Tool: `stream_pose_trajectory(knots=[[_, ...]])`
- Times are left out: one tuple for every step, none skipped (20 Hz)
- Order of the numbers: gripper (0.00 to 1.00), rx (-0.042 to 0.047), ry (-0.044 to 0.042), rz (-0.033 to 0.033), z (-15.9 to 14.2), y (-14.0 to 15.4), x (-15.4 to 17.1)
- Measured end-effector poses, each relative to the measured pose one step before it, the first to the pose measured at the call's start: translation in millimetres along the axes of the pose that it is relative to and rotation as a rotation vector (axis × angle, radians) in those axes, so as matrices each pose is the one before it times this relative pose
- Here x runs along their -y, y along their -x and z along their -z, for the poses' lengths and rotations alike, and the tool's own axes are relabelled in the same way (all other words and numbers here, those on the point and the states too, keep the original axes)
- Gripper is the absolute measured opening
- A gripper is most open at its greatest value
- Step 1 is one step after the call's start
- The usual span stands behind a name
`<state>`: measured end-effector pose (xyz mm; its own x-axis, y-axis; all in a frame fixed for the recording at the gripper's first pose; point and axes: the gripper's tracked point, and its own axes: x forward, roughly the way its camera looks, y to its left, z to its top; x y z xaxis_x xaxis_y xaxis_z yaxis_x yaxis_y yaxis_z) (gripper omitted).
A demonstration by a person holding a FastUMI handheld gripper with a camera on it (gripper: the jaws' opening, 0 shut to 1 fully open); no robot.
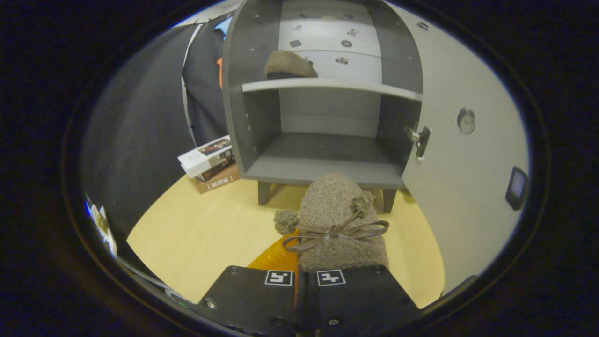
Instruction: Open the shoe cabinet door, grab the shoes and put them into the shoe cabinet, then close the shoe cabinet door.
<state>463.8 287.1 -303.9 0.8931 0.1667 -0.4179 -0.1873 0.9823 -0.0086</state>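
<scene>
Carrying a fuzzy brown shoe (344, 220) toward the open shoe cabinet (323, 93), the tool (299, 281) has its two fingers drawn close together; they appear clamped on the shoe's heel end, though the actual contact is hidden behind the finger bodies, so I can't be fully sure both sides press. Shoe points toe-first at the cabinet, its bow (337, 232) and pom-poms on top, an orange sole edge peeking out on the left just ahead of the fingers. It sits above the wooden surface (196, 229), just short of the cabinet's front edge. Door (463, 164) stands swung wide to the right, hinge (421, 140) showing at the cabinet's right wall. Other shoe (290, 64) already rests on the upper shelf (327, 85), toward its left side. Lower shelf (323, 154) is free and looks like the likely target. Stack of books (210, 164) lies on the surface beside the cabinet's left leg. Risks, as I judge them: the toe is level with the lip of the lower shelf, so pushing forward without lifting could catch it there and twist the shoe out of a shallow heel grip; soft fabric may slip; drifting right could bump the hinge or door edge.
</scene>
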Motion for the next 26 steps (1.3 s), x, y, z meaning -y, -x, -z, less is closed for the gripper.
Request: stream_pose_trajectory(knots=[[0.06,0.02698,0.00086,0.00173,-18.36,9.19,0.9],[0.06,0.02837,0.00191,0.00084,-16.14,10.24,1.13],[0.06,0.02833,0.0028,-0.00049,-18.02,9.61,-0.89],[0.06,0.0288,-0.00008,-0.00217,-20.63,6.77,-0.11],[0.06,0.03007,0.00572,-0.0011,-21.06,7.95,0.62],[0.06,0.02973,0.00899,0.00376,-17.91,7.64,0.74],[0.06,0.02511,0.01066,0.00067,-18.68,3.57,-0.13],[0.06,0.02484,0.00417,-0.00008,-16.04,0.19,-3.76],[0.06,0.02536,0.00434,0.00091,-17.09,2.37,0.02],[0.06,0.02283,0.00484,0.00533,-17.83,-3.13,1.21],[0.06,0.02356,0.0018,0.00724,-18.69,-3.98,2.62],[0.06,0.01771,0.00048,0.00989,-14.98,-4.43,3.34],[0.06,0.01243,-0.00109,0.00627,-14.63,-5.59,2.73],[0.06,0.0125,-0.00161,0.00425,-12.4,-5.16,0.67],[0.06,0.01324,-0.00145,0.00575,-12.82,-6.74,1.41],[0.06,0.00814,0.00148,0.00374,-8.43,-10.01,0.11],[0.06,0.00895,-0.00351,0.0015,-9.87,-8.13,-0.39],[0.06,0.00846,-0.00332,0.00093,-9.95,-8.63,0.12],[0.06,0.00812,-0.00337,0.00367,-9.43,-8.75,1.03],[0.06,0.00808,-0.00444,0.00574,-9.54,-7.83,2.22],[0.06,0.00793,-0.00153,0.00602,-10.23,-8.69,2.38],[0.06,0.00884,0.00098,0.00903,-7.5,-10.32,1.59],[0.06,0.00363,0.00381,0.00333,-4.97,-9.0,0.36],[0.06,0.00552,0.00087,0.00057,-5.89,-11.43,0.42],[0.06,0.00254,0.00028,0.00464,-4.96,-11.36,1.02],[0.06,0.00235,-0.00129,0.00628,-2.59,-11.69,1.77]])
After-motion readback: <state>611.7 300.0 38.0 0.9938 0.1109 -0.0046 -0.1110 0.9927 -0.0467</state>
